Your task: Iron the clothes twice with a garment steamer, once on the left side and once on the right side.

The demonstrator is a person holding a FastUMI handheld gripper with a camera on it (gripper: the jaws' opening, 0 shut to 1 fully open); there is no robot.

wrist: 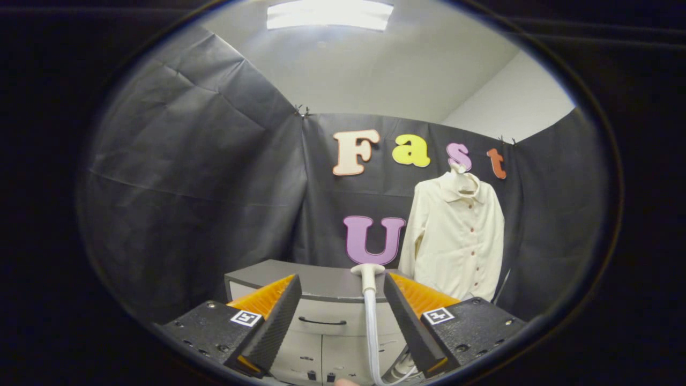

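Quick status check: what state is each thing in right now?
Gripper: jaws open, nothing held.
Garment steamer: upright between the jaws, nearer the right one, touching neither; its cord hangs down.
Shirt: hanging on the booth wall, buttoned, beyond the jaws.
Cabinet drawer: closed.
Ceiling light: on.

You can read no word, brand or number on anything here, only a square coded marker (246, 318) behind each finger of your gripper (341, 277), whose fingers stand apart around the garment steamer (368, 279).

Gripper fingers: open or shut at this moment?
Open. The gripper fingers stand wide apart; the steamer rises between them, nearer one finger, not pressed by both.
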